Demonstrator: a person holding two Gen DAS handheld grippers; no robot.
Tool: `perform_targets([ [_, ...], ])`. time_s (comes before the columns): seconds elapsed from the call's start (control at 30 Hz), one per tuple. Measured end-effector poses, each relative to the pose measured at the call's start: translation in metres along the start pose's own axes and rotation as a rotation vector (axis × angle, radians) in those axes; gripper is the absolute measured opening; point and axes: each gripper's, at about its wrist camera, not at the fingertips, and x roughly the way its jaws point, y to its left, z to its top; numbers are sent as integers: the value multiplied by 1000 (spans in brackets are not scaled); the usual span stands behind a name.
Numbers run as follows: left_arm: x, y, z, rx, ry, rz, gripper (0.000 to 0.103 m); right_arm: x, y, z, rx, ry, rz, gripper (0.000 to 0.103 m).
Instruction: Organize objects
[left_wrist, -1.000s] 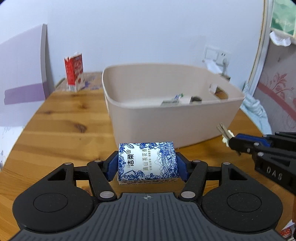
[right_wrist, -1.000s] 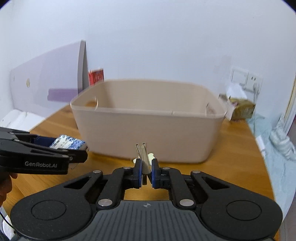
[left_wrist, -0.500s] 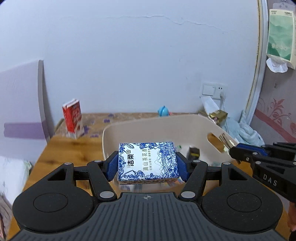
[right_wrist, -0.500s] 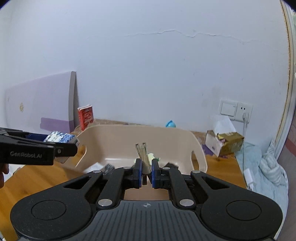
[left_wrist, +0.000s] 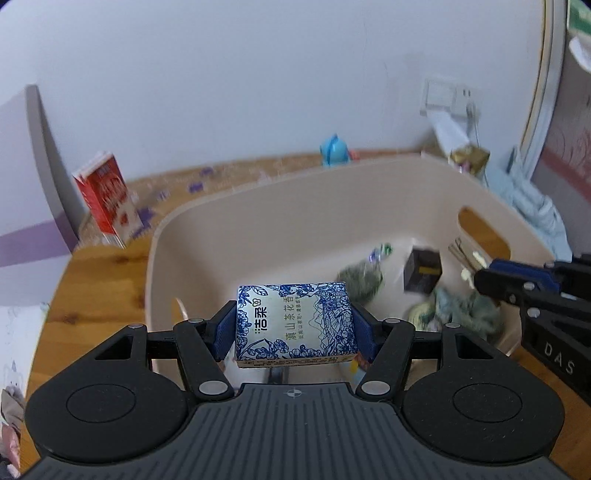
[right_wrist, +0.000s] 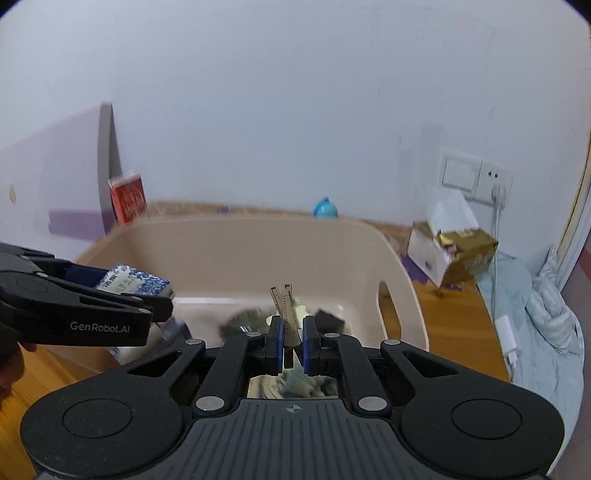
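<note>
My left gripper (left_wrist: 294, 328) is shut on a blue-and-white tissue pack (left_wrist: 293, 325) and holds it above the near left part of the beige plastic bin (left_wrist: 258, 218). My right gripper (right_wrist: 290, 341) is shut on a small metal nail clipper (right_wrist: 286, 314) and holds it over the bin's (right_wrist: 229, 236) right side. The right gripper also shows in the left wrist view (left_wrist: 480, 278), and the left gripper in the right wrist view (right_wrist: 162, 299). Inside the bin lie a black box (left_wrist: 423, 270) and green wrappers (left_wrist: 360, 282).
The bin stands on a wooden table (left_wrist: 107, 284). A red carton (left_wrist: 107, 197) stands at the back left, a blue toy (left_wrist: 334, 149) behind the bin, a tissue box with a gold packet (right_wrist: 452, 247) at the back right, a light blue cloth (right_wrist: 539, 325) at the right edge.
Both grippers have risen from table level in front of the bin and moved forward over it, now tilting down into it, each still holding its object.
</note>
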Motion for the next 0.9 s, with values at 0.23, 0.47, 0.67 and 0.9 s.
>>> perform_targets([
  [0.23, 3, 2, -7, -10, 21, -11, 73, 4, -11, -3, 46, 20, -5, 31],
  [0.47, -24, 8, -7, -41, -29, 10, 88, -24, -11, -2, 48, -48, -35, 75],
  [0.67, -53, 6, -13, -44, -73, 20, 89, -50, -11, -6, 72, -92, -57, 93],
  [0.9, -90, 6, -32, -64, -110, 28, 89, -85, -9, -17, 84, -118, -68, 99],
])
